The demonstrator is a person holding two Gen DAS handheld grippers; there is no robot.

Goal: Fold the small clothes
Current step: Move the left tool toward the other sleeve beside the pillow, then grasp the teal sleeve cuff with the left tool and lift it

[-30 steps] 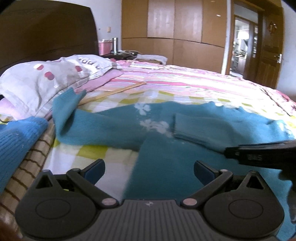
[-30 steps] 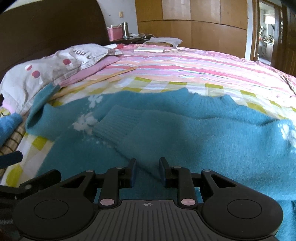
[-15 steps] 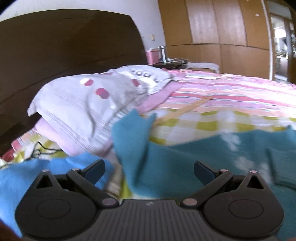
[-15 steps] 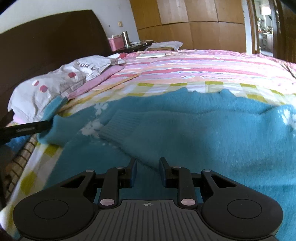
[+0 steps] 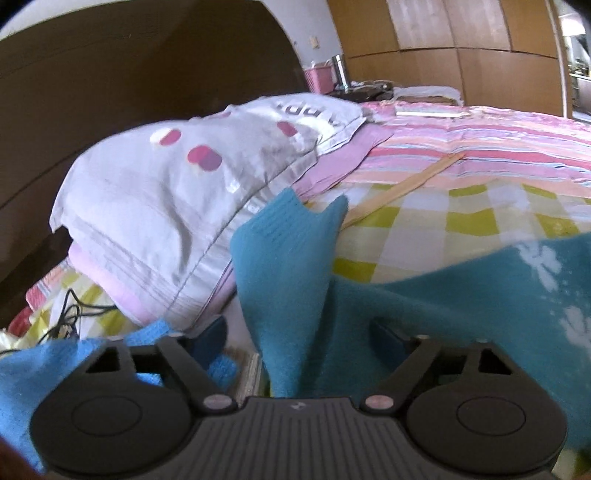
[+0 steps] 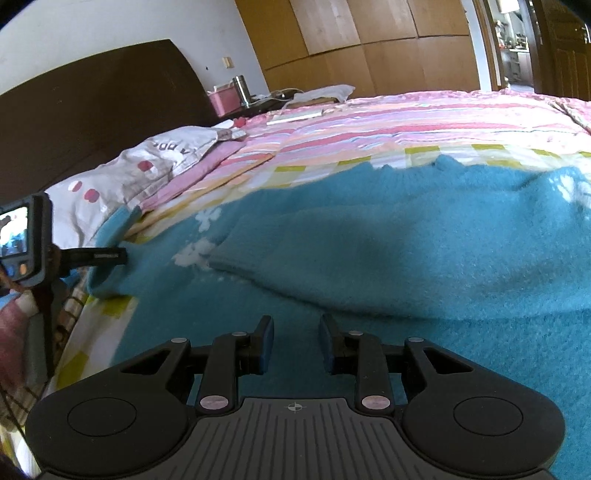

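The sweater (image 6: 424, 266) is lying spread across the near side of the bed (image 6: 424, 122), one sleeve (image 6: 314, 266) already folded in over its body. The other sleeve (image 5: 284, 266) is trailing out toward the pillow (image 5: 177, 206), its cuff standing up against the pillow's edge.

The left gripper (image 5: 299, 332) is straddling that sleeve: its jaws are fairly wide and closing, cloth lying between them, pads not yet pressing. To do this well, it should be biting a full fold of the knit near the cuff, not just the fuzzy surface, then lifting clear of the pillow before carrying the sleeve across to mirror the first. The blue cloth (image 5: 44, 373) beside the left jaw is worth avoiding, as it could be caught in the same pinch.

The right gripper (image 6: 295, 345) is sitting low over the sweater body, its jaws narrow and opening slightly; nothing shows between them. It looks well placed to be pinning the body flat.

The bed is wearing a pink striped and yellow checked cover. A dark headboard (image 6: 92, 103), wooden wardrobes (image 6: 369, 33) and a doorway (image 6: 513, 44) are standing behind.
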